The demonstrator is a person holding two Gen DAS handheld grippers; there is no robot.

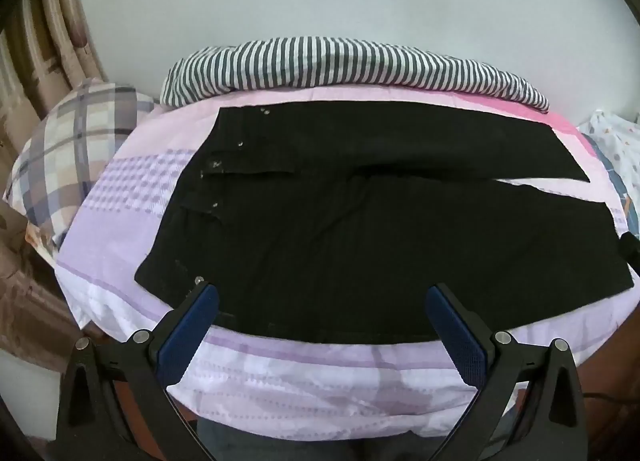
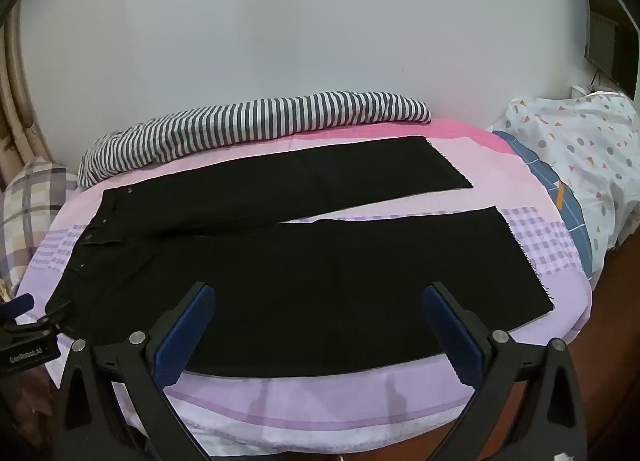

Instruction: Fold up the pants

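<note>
Black pants lie flat across the bed, waistband to the left, both legs running right. The right wrist view shows the same pants with the two legs spread apart in a narrow V near their hems. My left gripper hovers over the near edge of the pants close to the waist, jaws wide open with nothing between them. Over the near leg, my right gripper is open and empty too. The left gripper's tip shows at the left edge of the right wrist view.
A pink and lilac bedsheet covers the bed. A striped rolled blanket lies along the wall behind the pants. A plaid pillow sits at the left, a dotted pillow at the right. The bed's near edge drops off below the grippers.
</note>
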